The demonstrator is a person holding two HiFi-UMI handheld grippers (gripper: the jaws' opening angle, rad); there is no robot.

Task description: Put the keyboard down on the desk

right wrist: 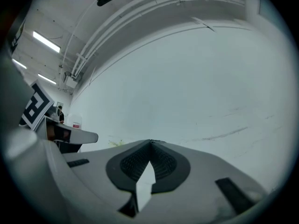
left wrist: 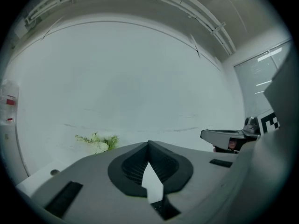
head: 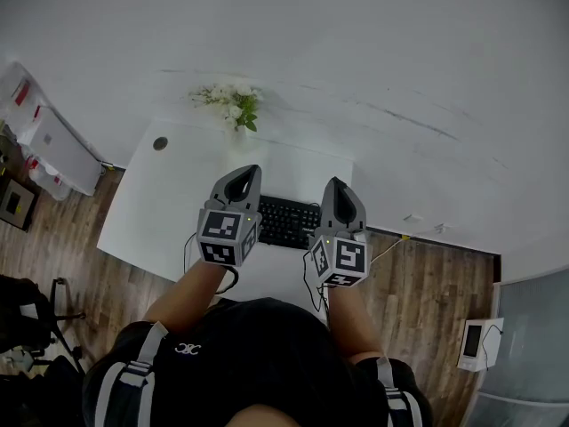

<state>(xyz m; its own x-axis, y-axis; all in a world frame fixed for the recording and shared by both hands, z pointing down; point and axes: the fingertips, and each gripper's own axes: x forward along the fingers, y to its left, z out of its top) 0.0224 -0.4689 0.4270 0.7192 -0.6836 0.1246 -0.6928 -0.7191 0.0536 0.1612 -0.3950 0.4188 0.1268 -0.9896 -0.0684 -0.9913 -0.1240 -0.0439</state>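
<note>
The black keyboard (head: 287,222) lies flat on the white desk (head: 169,203), near its front edge. Its two ends are hidden under my grippers. My left gripper (head: 244,176) is held above the keyboard's left end, its jaws shut with nothing between them (left wrist: 148,144). Over the keyboard's right end hangs my right gripper (head: 339,186), also shut and empty (right wrist: 150,143). Both point toward the white wall behind the desk. Each gripper view shows the other gripper at its side: the right gripper (left wrist: 229,136) and the left gripper (right wrist: 70,136).
A bunch of white flowers (head: 233,103) stands at the desk's back edge, and a round cable hole (head: 160,143) is at the back left. White boxes (head: 53,149) stand left of the desk, a chair (head: 36,318) on the wooden floor, a small white device (head: 480,343) at right.
</note>
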